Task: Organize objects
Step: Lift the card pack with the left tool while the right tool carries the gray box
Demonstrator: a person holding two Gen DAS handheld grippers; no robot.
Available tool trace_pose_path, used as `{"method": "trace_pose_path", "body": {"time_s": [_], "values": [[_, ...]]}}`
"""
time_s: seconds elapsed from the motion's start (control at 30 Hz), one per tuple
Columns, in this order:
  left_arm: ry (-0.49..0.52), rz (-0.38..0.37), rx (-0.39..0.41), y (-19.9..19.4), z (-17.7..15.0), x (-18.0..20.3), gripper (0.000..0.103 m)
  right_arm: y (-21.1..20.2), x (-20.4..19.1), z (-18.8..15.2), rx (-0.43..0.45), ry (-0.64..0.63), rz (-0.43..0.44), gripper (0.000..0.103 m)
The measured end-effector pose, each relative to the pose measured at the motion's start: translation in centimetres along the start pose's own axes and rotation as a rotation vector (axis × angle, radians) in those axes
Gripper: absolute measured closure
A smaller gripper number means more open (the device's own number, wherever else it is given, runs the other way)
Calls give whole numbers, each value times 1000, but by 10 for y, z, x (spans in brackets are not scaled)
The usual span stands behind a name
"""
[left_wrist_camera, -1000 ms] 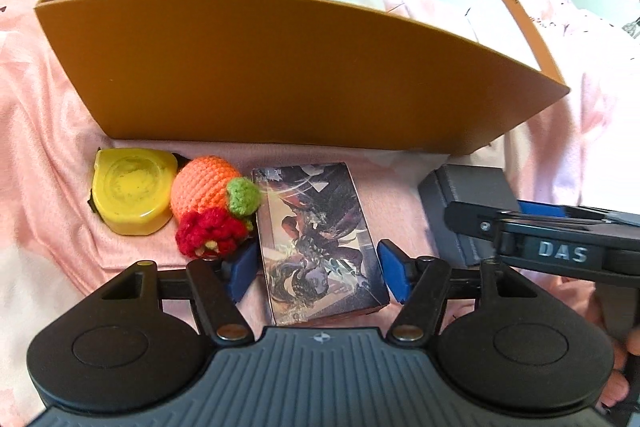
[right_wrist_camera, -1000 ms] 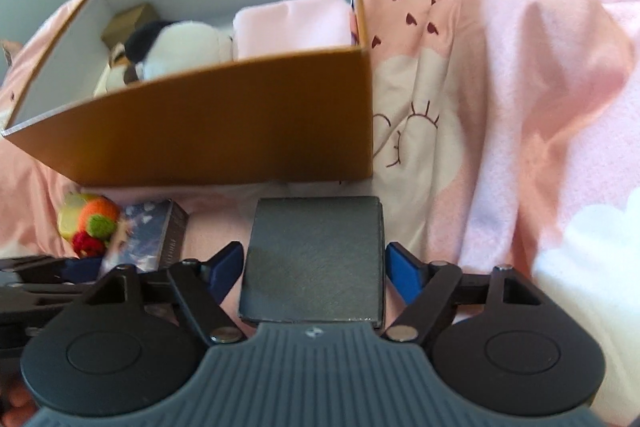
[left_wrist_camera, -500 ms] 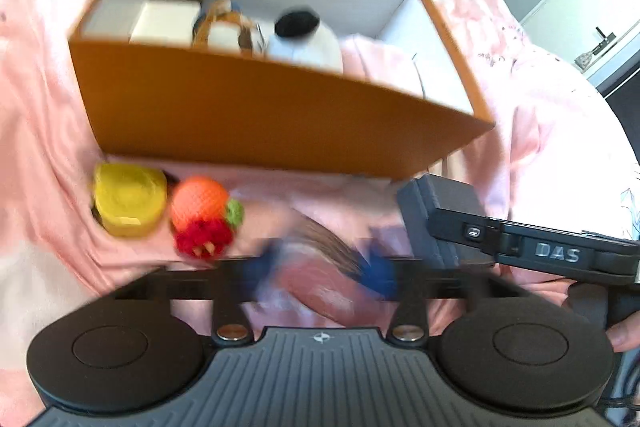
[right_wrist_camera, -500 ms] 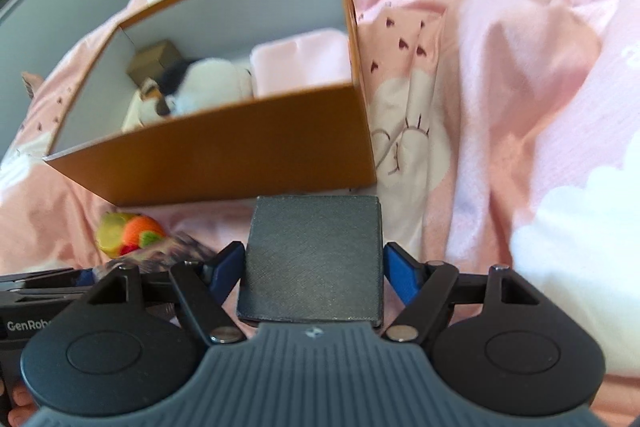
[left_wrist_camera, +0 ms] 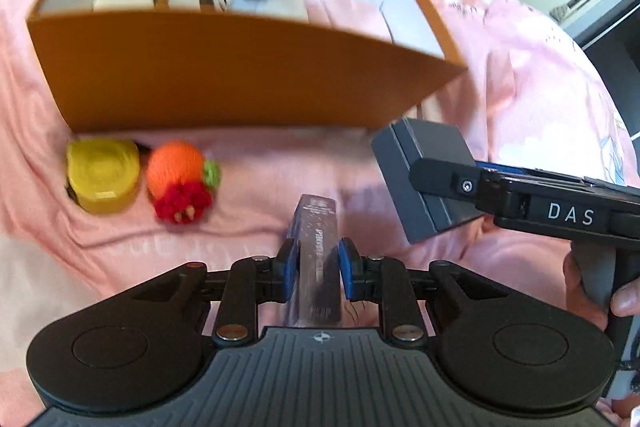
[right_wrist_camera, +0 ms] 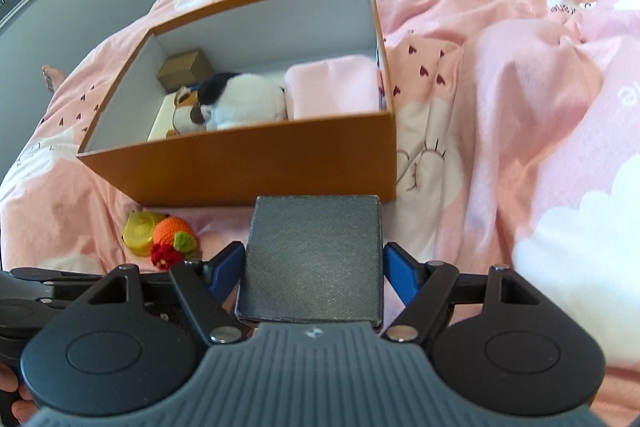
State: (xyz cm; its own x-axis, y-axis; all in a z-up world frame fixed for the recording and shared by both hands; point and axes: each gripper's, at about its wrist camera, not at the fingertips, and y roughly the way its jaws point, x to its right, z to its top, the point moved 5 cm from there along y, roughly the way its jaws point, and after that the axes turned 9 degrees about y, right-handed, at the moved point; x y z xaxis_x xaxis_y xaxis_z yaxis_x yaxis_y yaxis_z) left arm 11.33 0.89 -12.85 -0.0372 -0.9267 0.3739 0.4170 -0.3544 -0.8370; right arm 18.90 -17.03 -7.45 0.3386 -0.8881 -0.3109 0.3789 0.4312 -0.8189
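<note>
Left wrist view: the left gripper (left_wrist_camera: 318,269) is clamped on a card box (left_wrist_camera: 318,247) held edge-up between the blue pads (left_wrist_camera: 289,269), clear of the pink bedspread (left_wrist_camera: 260,163). The right gripper (right_wrist_camera: 314,267) is closed across a dark grey case (right_wrist_camera: 314,255), seen from the left as tilted and raised beside the orange storage box (left_wrist_camera: 240,75). A yellow container (left_wrist_camera: 103,175) and a crocheted fruit toy (left_wrist_camera: 180,179) lie just beside the box's front wall. Risks are judged as follows: the card box is gripped on its narrow faces and could pivot or slip if swung quickly; either load could strike the box's front wall if not lifted above its rim; the box interior is already partly filled by plush toys (right_wrist_camera: 236,101), so a dropped item could land askew.
</note>
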Motion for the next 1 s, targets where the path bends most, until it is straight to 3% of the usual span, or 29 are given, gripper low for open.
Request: {"method": "trace_pose_path", "body": {"time_s": [0.07,0.13,0.23,0.4,0.5,0.6,0.77,0.8,0.93,1.0], "values": [[-3,-12,-15,4,-2,-1,76,0,3,-5,-8,2,-3,27],[2,-13,-25,6,-2,-1,63,3,5,-9,-15,5,-11,27],[15,-5,-44,10,-3,1,53,8,11,-16,-33,13,-23,27],[88,27,-61,16,-6,12,47,19,21,-28,-75,54,-11,27],[157,48,-79,19,-8,21,46,23,22,-32,-103,86,38,27],[201,97,-89,19,-9,25,46,26,22,-34,-124,123,85,27],[216,112,-131,22,-15,21,46,31,25,-35,-146,186,150,27],[208,114,-132,22,-16,19,48,31,24,-35,-149,194,166,27],[181,119,-97,17,-13,13,78,31,19,-36,-151,179,170,27],[170,108,-88,15,-12,11,78,30,18,-35,-141,168,156,27]]}}
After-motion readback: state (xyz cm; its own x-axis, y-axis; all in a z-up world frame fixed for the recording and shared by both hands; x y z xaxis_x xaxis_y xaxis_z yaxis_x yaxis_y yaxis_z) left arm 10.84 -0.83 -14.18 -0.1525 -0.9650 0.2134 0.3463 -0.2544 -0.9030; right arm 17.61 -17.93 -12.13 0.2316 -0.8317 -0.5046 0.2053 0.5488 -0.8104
